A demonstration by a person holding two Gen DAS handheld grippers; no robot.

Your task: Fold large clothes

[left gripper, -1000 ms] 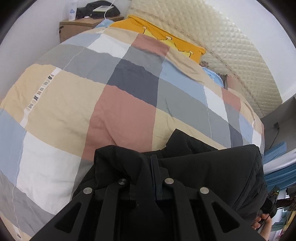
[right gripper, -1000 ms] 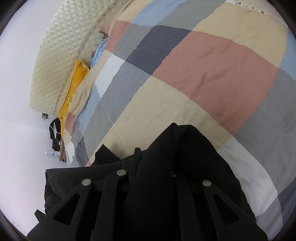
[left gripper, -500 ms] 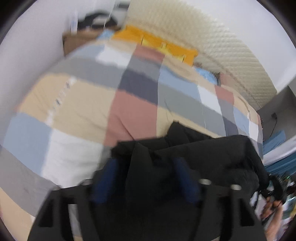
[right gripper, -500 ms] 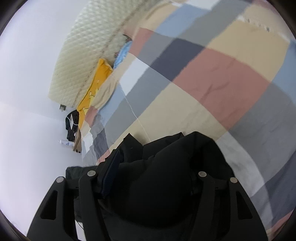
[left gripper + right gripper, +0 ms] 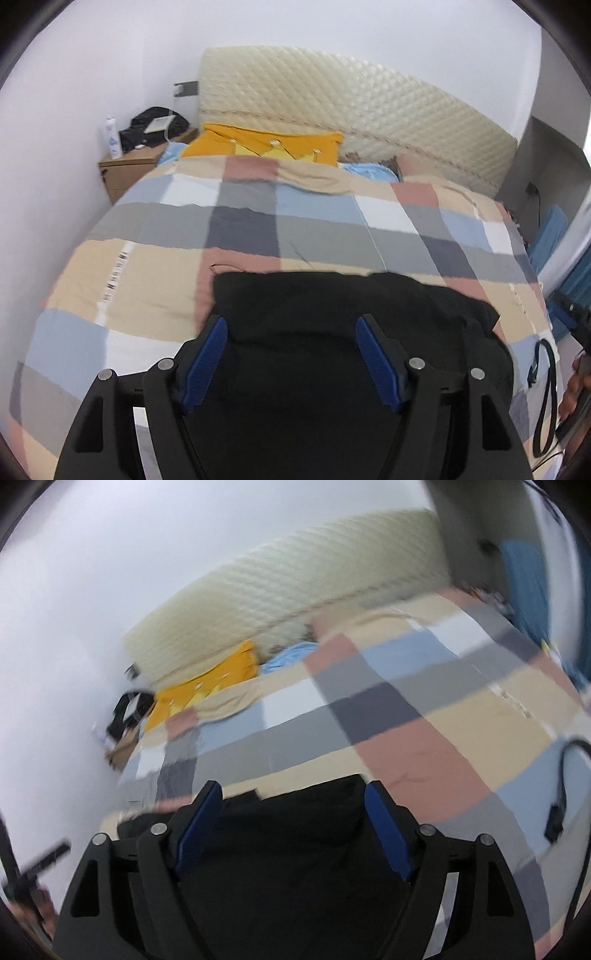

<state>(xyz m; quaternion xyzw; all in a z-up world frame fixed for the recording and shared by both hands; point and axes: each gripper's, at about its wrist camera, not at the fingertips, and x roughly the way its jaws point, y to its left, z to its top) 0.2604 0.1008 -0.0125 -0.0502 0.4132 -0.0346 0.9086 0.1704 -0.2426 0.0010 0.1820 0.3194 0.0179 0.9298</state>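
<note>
The black garment (image 5: 332, 310) is lying in a rumpled, partly doubled-over heap on the near part of the bed (image 5: 155, 280), on top of the checked quilt (image 5: 314, 229), with its far edge running fairly straight across a pink and beige patch. In the right wrist view the same garment (image 5: 295, 812) is filling the space just ahead of the blue pads, though that picture is blurred and its folds are hard to read.

The left hand-held gripper (image 5: 291, 354) is sitting with its jaws spread wide, blue pads well apart, dark cloth showing between and beneath them but nothing pinched. The right hand-held gripper (image 5: 295, 830) is likewise spread, pads apart, gripping nothing.

Judging from this, the step in hand is taking a fresh hold for the next fold. To do it well, each gripper should be closing on a single clear edge or corner rather than on the bulk (thick dark cloth is hiding its own layers), the two holds level with each other and well apart, so the fold line is coming out straight. Smoothing the heap flat first would help.

Farther off, a yellow pillow (image 5: 266, 142) is lying against the quilted headboard (image 5: 351, 110), with a wooden nightstand (image 5: 125, 170) to its left. A black strap (image 5: 546, 384) is dangling at the right edge, near enough to snag.
</note>
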